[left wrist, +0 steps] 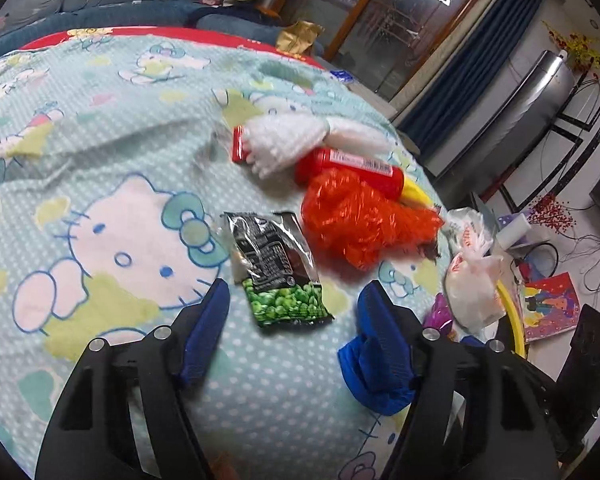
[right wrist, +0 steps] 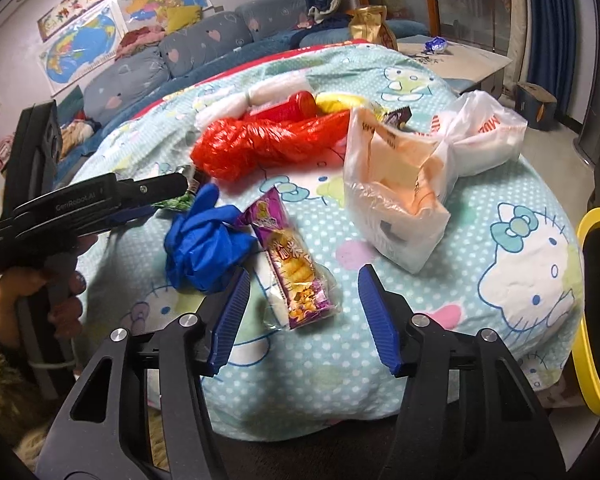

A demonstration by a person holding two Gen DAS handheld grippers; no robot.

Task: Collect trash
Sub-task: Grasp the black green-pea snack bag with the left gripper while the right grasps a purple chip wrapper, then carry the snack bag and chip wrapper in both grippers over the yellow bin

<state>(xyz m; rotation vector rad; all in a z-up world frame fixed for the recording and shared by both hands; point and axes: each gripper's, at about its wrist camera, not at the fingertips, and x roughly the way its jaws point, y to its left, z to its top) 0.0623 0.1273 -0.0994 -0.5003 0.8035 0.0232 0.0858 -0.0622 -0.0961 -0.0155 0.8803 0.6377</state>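
Cartoon blanket (left wrist: 100, 128): left tool (left wrist: 292, 304) parted around pea packet (left wrist: 280, 268); right tool (right wrist: 304, 292) parted, seemingly around purple wrapper (right wrist: 292, 264).

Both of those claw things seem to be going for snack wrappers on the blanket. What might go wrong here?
1. The right gripper straddles the purple snack wrapper; the blue glove lies beside one finger and could get pinched too.
2. The left gripper is over the green pea packet. Flat film on the soft blanket may slip, or the fingers may snag cloth.
3. The white plastic bag has slumped, so dropping trash in may miss.
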